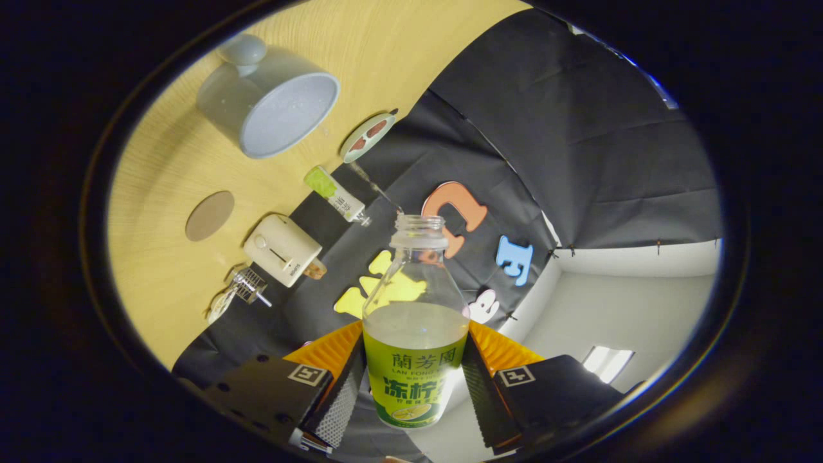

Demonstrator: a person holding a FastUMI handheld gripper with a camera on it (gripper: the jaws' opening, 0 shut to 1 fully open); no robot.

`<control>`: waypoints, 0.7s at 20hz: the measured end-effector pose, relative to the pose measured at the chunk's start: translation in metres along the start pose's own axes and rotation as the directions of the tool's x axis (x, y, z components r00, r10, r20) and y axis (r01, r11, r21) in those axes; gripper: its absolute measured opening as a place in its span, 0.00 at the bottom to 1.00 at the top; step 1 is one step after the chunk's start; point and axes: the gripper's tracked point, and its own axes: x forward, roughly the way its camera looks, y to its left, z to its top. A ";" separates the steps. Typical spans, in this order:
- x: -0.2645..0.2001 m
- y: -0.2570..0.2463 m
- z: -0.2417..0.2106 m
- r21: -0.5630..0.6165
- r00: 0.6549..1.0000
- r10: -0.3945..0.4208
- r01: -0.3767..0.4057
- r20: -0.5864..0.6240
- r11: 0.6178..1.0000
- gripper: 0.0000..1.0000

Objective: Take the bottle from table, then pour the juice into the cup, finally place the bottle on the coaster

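While the bottle [415,334] sits pinched between both fingers of the claw [415,386], it's lifted off the counter [167,193], neck pointing straight ahead. Cup [273,106] lies well beyond, off to one side; coaster [209,215] nearer, same side.

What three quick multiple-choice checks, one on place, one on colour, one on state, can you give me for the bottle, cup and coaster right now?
1. Where is the bottle?
A. lying on the table
B. between the claw fingers
C. inside the cup

2. What colour is the cup?
A. red
B. pale blue-grey
C. green

3. What is on the coaster?
A. nothing
B. the bottle
C. the cup

Key: 1 B, both fingers press the bottle's labelled sides. 2 B, its wall and inside are pale blue-grey. 3 A, the brown disc lies bare on the table, beside the cup.
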 end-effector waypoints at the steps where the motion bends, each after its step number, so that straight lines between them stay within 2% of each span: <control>1: 0.001 0.000 -0.001 -0.009 1.000 -0.004 0.004 -0.001 1.000 0.82; 10: 0.002 0.002 0.001 -0.046 1.000 -0.017 0.017 -0.001 0.999 0.82; 14: 0.000 0.012 0.002 -0.040 1.000 0.003 -0.003 -0.003 0.999 0.82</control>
